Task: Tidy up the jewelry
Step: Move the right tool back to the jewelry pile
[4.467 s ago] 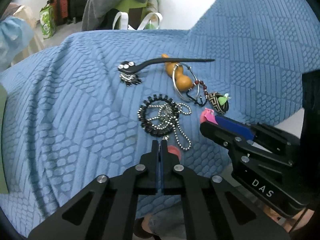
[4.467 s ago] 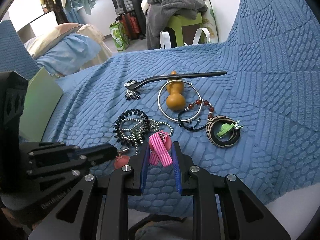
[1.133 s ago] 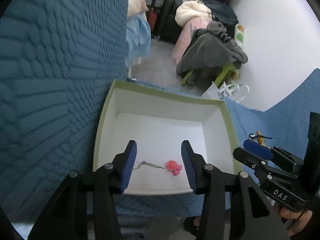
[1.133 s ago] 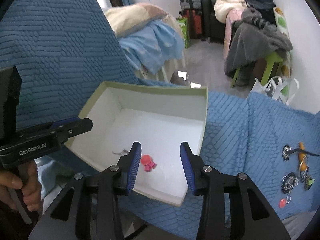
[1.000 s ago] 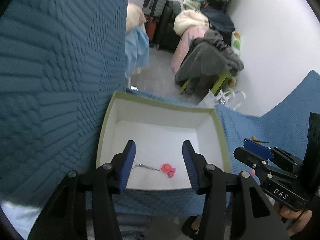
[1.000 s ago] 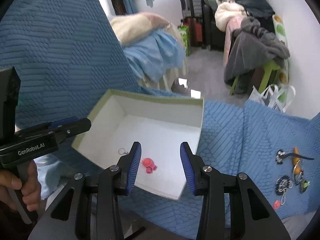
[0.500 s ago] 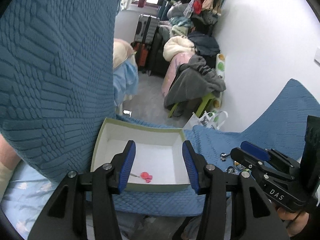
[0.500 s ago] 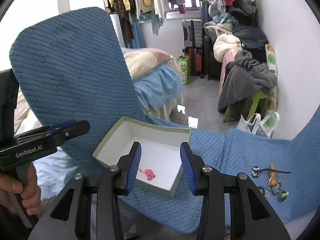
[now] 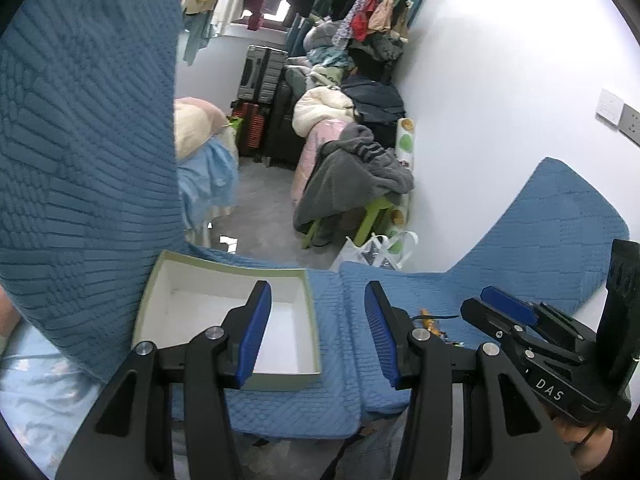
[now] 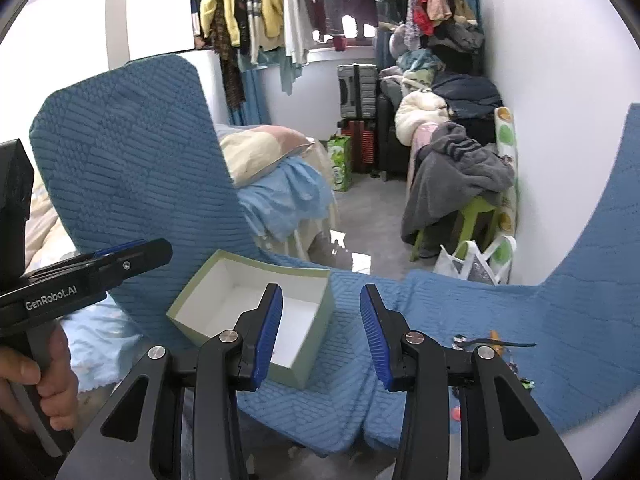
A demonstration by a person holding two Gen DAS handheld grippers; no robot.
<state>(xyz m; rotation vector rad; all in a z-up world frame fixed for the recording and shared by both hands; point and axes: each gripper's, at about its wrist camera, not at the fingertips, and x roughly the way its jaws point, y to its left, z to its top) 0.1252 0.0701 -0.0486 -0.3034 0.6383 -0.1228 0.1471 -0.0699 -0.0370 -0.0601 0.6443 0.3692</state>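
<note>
Around the work stands a crowded bedroom: a grey garment (image 9: 352,184) heaped on a green stool (image 10: 478,216), suitcases (image 10: 358,92) by the far wall, hanging clothes (image 10: 256,4) near the window, and a bed with pale blue bedding (image 10: 284,200) behind the blue quilted cover (image 9: 280,392). A raised fold of that cover rises at the left of both views and hides part of the room. The open green-sided box (image 9: 312,320) sits on the cover, its white floor partly blocked by the left gripper (image 9: 316,336) in one view and the right gripper (image 10: 320,332) in the other; both claws stand parted with nothing between the blue pads. The remaining jewelry (image 10: 492,346) lies in a loose cluster on the cover, well to the right of the box. Compared with a second ago, both grippers have pulled up and away: the box looks smaller, more of the room shows, and the pink piece seen then on the box floor is now hidden behind the fingers.
</note>
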